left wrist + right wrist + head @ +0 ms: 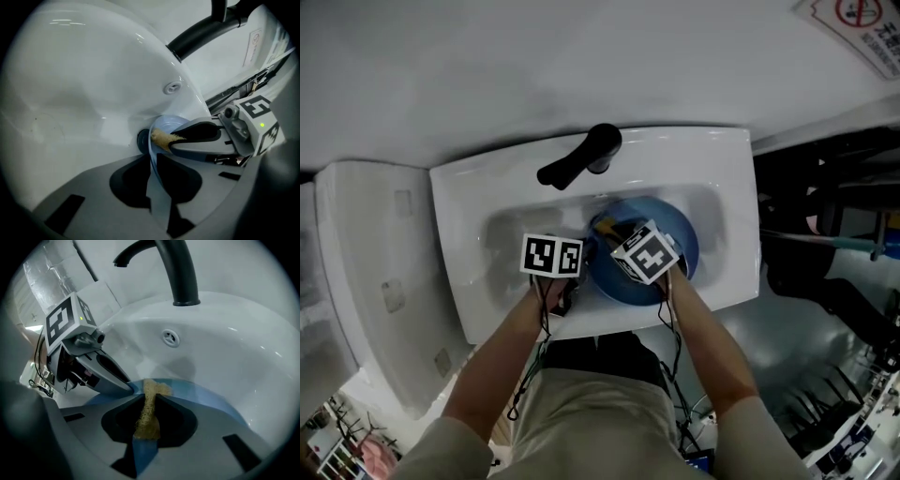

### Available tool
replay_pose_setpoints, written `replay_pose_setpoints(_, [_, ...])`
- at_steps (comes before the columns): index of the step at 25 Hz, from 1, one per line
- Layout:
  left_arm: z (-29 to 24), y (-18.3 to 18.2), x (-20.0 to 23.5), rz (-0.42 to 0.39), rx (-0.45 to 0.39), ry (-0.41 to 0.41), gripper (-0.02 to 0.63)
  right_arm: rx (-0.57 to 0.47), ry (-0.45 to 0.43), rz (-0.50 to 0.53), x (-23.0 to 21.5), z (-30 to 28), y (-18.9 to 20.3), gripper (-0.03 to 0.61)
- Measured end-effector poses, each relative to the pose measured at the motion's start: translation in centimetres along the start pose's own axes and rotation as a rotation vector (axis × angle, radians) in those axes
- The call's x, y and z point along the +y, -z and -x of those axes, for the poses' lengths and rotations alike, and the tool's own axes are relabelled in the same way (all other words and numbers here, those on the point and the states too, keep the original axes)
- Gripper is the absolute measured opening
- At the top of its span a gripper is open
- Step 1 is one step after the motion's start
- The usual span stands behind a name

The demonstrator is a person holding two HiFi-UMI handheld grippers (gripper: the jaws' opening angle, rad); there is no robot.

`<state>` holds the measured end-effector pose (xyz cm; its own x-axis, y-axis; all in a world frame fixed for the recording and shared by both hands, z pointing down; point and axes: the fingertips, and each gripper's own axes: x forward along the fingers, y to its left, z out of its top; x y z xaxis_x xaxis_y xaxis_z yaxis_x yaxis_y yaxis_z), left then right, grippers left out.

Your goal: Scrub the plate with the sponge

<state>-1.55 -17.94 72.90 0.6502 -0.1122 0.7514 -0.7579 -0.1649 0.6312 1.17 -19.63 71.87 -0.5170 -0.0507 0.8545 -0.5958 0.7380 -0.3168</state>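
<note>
A blue plate [686, 246] lies tilted in the basin of a white sink [717, 155]. In the left gripper view its rim [157, 190] runs edge-on between the jaws of my left gripper [153, 158], which are shut on it. My right gripper [149, 401] is shut on a yellow sponge [149, 416], whose tip rests on the plate's face [211, 397]. From the left gripper view, the sponge [162, 137] pokes out of the right gripper [197, 137] against the plate. In the head view both grippers [570, 286] [617, 239] meet at the plate's left edge.
A black faucet [581, 159] arches over the basin from the back rim. The drain [142, 139] sits just behind the plate, and an overflow hole [170, 337] is in the back wall. A white fixture [366, 262] stands left of the sink.
</note>
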Motion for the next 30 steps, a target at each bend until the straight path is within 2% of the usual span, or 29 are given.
replay_pose_setpoints(3, [0.5, -0.6, 0.6, 0.000, -0.009, -0.011, 0.040, 0.033, 0.041, 0.038, -1.1, -0.3, -0.1, 0.078])
replay_pose_setpoints(9, [1.3, -1.8, 1.3, 0.007, -0.041, -0.040, 0.028, 0.142, 0.179, 0.081, -4.8, 0.3, 1.1, 0.077])
replay_pose_setpoints(11, [1.5, -2.1, 1.4, 0.025, -0.063, -0.050, 0.023, 0.212, 0.235, 0.128, -6.0, 1.1, 2.1, 0.077])
replay_pose_setpoints(13, [1.6, -2.5, 1.4, 0.036, -0.082, -0.053, 0.020, 0.325, 0.295, 0.215, -7.0, 2.3, 3.9, 0.078])
replay_pose_setpoints(16, [1.8, -2.8, 1.5, 0.038, -0.103, -0.056, 0.020, 0.450, 0.313, 0.288, -7.3, 3.7, 6.2, 0.077])
replay_pose_setpoints(19, [2.1, -3.2, 1.6, 0.022, -0.120, -0.081, 0.020, 0.495, 0.245, 0.257, -6.1, 5.2, 7.8, 0.074])
replay_pose_setpoints(22, [2.3, -3.5, 1.6, 0.014, -0.127, -0.096, 0.020, 0.504, 0.136, 0.215, -3.8, 6.9, 9.0, 0.072])
replay_pose_setpoints(27, [2.3, -3.6, 1.5, 0.026, -0.139, -0.107, 0.020, 0.486, -0.130, 0.224, 2.6, 9.5, 9.8, 0.069])
replay_pose_setpoints(30, [2.4, -3.5, 1.5, 0.039, -0.143, -0.115, 0.020, 0.419, -0.274, 0.250, 6.8, 9.0, 8.6, 0.069])
